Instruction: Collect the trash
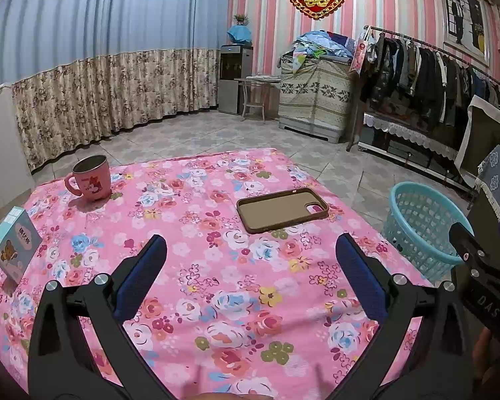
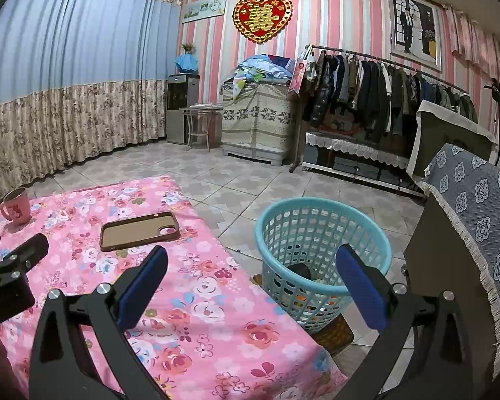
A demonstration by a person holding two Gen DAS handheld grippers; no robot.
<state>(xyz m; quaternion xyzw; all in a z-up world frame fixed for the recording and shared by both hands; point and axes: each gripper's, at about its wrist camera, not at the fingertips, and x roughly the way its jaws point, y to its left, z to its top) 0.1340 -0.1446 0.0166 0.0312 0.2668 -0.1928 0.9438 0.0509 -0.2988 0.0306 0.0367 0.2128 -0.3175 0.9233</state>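
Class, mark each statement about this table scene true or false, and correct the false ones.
1. Both tools, left tool and right tool, are open and hold nothing. True.
2. The cup lies on its side. False: it stands upright.
3. The phone case lies flat on the table. True.
4. The basket stands on the table. False: it stands beside the table, lower down.
5. The small box is inside the basket. False: it stands on the table.

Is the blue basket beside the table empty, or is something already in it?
Not empty: through the blue basket mesh, the right wrist view shows dark and orange items at the bottom.
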